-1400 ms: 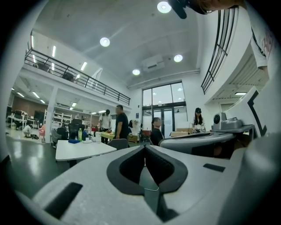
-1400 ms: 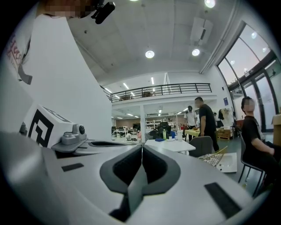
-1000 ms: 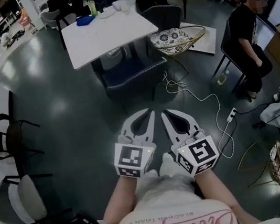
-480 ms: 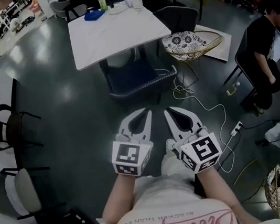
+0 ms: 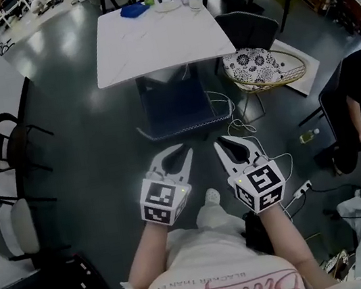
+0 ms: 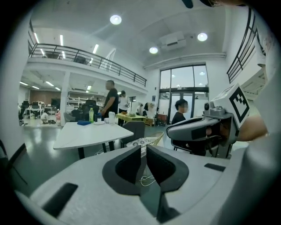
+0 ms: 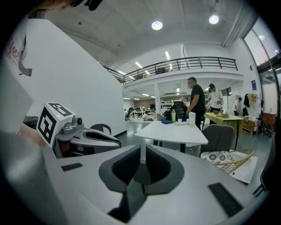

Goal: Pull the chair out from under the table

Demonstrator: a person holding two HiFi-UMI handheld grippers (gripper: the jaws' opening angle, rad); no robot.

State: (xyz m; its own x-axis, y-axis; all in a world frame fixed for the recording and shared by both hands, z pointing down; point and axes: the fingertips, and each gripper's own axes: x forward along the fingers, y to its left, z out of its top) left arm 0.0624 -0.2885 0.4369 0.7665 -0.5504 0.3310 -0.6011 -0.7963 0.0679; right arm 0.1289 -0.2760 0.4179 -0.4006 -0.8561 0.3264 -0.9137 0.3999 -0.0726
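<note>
A dark blue chair (image 5: 178, 110) stands tucked under the near edge of the white table (image 5: 156, 41), with its curved back rim toward me. My left gripper (image 5: 186, 150) and right gripper (image 5: 220, 142) are held side by side just short of that rim, both shut and empty. In the left gripper view the closed left gripper (image 6: 143, 150) points at the table (image 6: 90, 132), and the right gripper's body (image 6: 199, 129) shows beside it. In the right gripper view the shut right gripper (image 7: 142, 154) faces the table (image 7: 173, 131). The chair is hidden behind the jaws in both gripper views.
A wicker chair with a floral cushion (image 5: 260, 65) and a grey chair (image 5: 246, 26) stand right of the table. Cables (image 5: 241, 120), a floor bottle (image 5: 309, 134) and a power strip (image 5: 302, 188) lie at right. A seated person (image 5: 356, 90) is far right, black chairs (image 5: 6, 145) at left.
Both grippers have moved forward toward the table, staying shut. The table and the tucked chair now sit closer and more centred in the head view.
</note>
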